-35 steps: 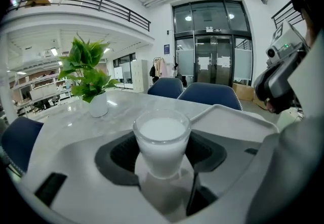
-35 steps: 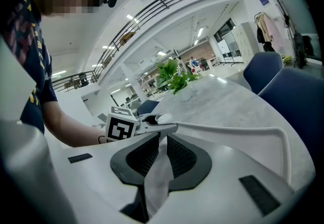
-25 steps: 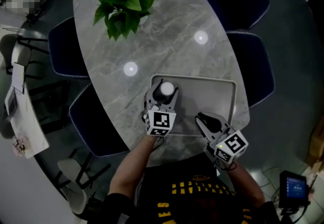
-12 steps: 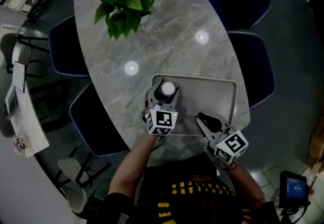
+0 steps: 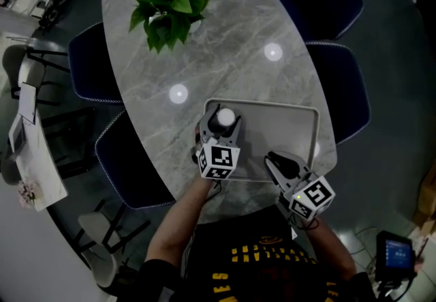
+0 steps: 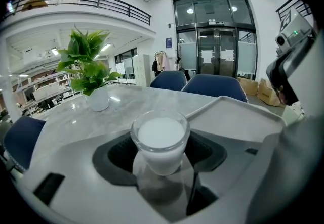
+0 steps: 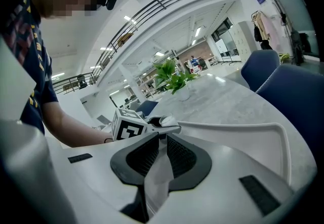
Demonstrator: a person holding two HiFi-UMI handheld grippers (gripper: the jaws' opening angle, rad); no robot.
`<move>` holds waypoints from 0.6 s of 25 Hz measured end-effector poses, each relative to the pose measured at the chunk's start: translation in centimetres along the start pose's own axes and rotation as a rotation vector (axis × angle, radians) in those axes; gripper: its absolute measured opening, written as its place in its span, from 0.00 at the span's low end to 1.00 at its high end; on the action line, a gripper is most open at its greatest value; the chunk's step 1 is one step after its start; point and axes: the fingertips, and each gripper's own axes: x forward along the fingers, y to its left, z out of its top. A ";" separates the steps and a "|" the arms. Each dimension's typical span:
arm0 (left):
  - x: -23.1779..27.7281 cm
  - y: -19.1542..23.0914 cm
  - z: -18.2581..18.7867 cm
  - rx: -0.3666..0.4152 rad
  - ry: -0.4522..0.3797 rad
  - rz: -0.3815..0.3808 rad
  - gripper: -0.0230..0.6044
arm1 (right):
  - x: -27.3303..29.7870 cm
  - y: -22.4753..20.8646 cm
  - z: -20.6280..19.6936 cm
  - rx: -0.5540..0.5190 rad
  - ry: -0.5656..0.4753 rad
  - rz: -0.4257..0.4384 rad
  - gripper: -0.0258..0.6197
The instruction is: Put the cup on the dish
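Fingers [image 6: 114, 160] of left gripper [image 5: 219, 131] stay clamped on cup [image 6: 161, 139], barely shifted at near-left corner of tray [image 5: 286, 130]; right gripper [image 5: 276, 161] fingers together, idle. Set-down pending.

A leafy potted plant [image 5: 169, 7] is standing at the far end of a grey marble table [image 5: 231, 69]. Dark blue chairs [image 5: 344, 93] are sitting tucked in around it.

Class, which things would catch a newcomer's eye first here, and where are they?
The clear glass cup of white liquid, held in the jaws of the left gripper at the left end of the grey rectangular tray, stands out first. Next comes the leafy green potted plant at the far end of the grey marble table.
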 end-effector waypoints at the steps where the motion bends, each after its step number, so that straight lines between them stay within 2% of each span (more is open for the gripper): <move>1: -0.1 0.0 0.0 -0.004 0.000 0.001 0.46 | -0.1 0.1 0.0 0.000 -0.003 0.001 0.12; 15: -2.1 0.0 -1.0 -0.046 0.020 0.023 0.47 | -1.4 0.8 -0.5 0.003 -0.028 0.002 0.12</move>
